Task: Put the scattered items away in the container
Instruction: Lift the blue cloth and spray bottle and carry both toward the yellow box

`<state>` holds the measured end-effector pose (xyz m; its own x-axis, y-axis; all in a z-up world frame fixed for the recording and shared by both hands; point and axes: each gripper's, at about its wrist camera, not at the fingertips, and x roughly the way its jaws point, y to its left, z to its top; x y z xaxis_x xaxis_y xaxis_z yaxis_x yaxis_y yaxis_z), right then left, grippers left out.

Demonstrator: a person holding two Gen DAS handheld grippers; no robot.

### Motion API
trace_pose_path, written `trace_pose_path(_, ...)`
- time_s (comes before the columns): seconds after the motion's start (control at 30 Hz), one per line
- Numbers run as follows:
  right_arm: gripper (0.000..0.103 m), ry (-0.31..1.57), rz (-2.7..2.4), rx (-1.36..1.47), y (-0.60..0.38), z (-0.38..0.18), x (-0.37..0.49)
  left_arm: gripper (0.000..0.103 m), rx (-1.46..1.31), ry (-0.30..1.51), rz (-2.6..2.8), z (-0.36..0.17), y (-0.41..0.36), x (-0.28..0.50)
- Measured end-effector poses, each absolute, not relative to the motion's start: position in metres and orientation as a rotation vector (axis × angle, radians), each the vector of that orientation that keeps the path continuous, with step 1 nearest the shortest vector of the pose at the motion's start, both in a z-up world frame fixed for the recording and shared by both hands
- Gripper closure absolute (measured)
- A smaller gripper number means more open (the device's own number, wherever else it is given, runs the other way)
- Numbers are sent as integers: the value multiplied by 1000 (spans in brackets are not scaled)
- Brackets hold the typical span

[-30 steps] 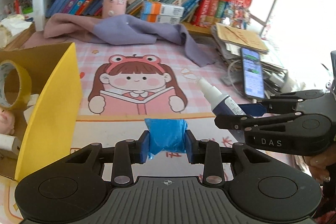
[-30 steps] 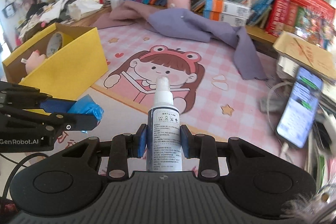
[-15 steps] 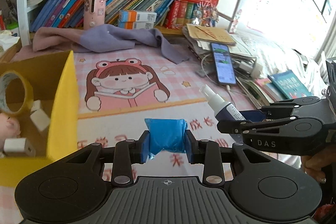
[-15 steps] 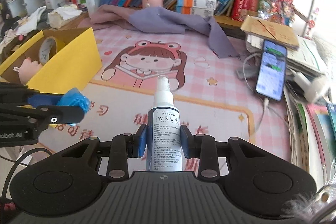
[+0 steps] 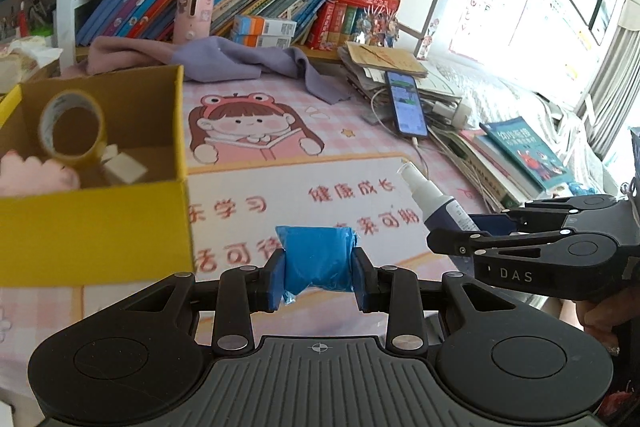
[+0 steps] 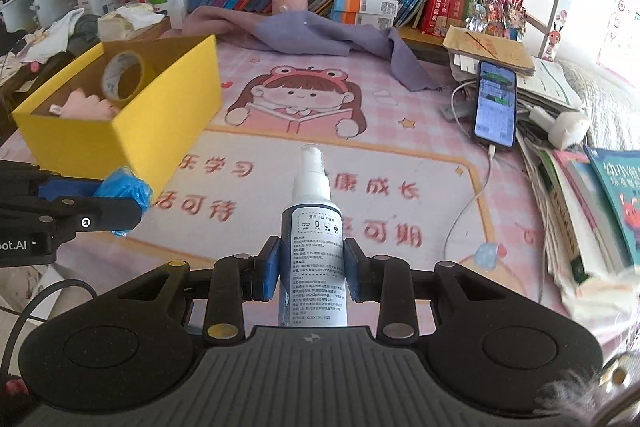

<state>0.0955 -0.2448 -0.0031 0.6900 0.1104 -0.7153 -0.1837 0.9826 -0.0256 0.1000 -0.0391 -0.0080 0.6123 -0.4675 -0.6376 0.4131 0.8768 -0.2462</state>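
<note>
The blue plastic wad [image 5: 318, 259] sits pinched between the jaws of the left gripper [image 5: 319, 277], clear of the mat, and the spray bottle [image 6: 313, 247] stands nozzle-forward in the clenched jaws of the right gripper [image 6: 312, 271]. Both look lifted for carrying, I'd say, so they can go over the wall of the yellow box [image 5: 96, 223], which lies ahead and to the left of the left jaws, well apart from the right ones. Inside it already are a tape roll [image 5: 74, 129], something soft and pink [image 5: 38, 175] and a few small white pieces [image 5: 124, 165].

The bottle's white label carries small printed lines and four tiny icons, too fine to read. The right gripper's side reads "DAS" in the left view; the left one's shows "ot.AI". Beyond both jaws, the cartoon mat [image 6: 296, 107] bears large red Chinese characters, and a lit phone [image 6: 495, 105] lies off to the right.
</note>
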Motion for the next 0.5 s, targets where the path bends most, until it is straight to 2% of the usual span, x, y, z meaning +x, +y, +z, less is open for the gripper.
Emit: trace_pose_path(0.5, 72, 807, 119, -84, -207, 0, 40, 72, -73, 765, -558, -9, -4, 62)
